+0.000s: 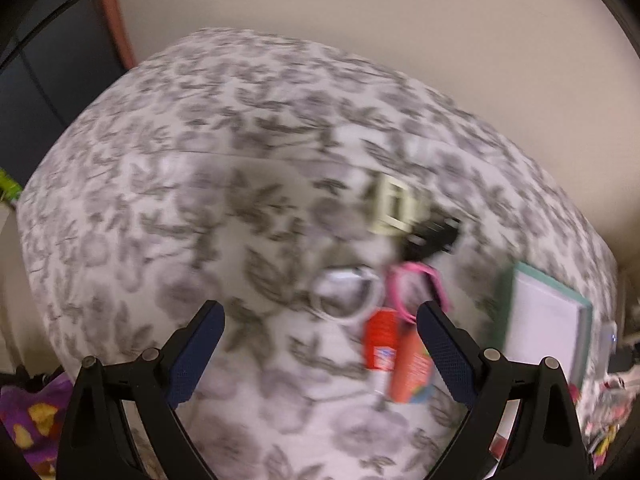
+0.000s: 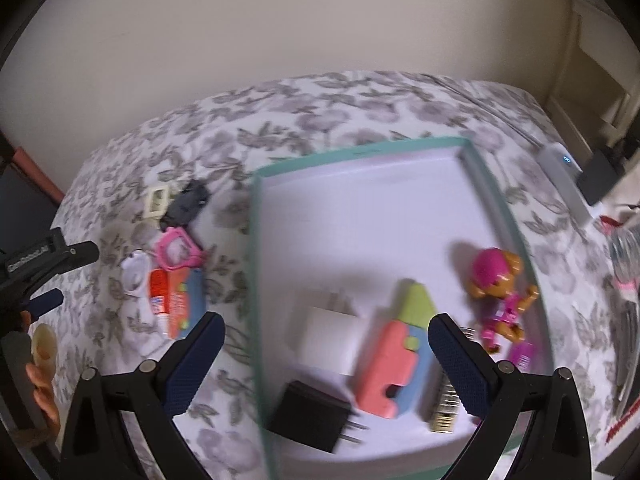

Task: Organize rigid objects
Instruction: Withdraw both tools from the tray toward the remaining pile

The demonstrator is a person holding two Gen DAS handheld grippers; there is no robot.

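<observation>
A shallow white tray with a teal rim (image 2: 256, 240) lies on the flowered bedspread; it also shows at the right of the left wrist view (image 1: 508, 304). In it lie a white charger (image 2: 332, 332), a black plug (image 2: 308, 412), a pink, green and blue toy (image 2: 396, 360), a toy dog figure (image 2: 500, 288) and a small gold piece (image 2: 444, 412). Left of the tray lie a cream frame (image 1: 394, 204), a dark toy (image 1: 432, 236), a pink frame (image 1: 416, 284), a white ring (image 1: 348, 296), a red tube (image 1: 380, 340) and an orange box (image 1: 412, 368). My left gripper (image 1: 320, 324) is open above the bedspread. My right gripper (image 2: 326, 336) is open above the tray.
The bedspread (image 1: 200, 200) covers a raised surface against a beige wall. A white power strip (image 2: 560, 176) and a dark adapter (image 2: 600, 176) lie at its far right. Purple patterned cloth (image 1: 32, 420) lies at lower left. The left gripper shows in the right wrist view (image 2: 44, 272).
</observation>
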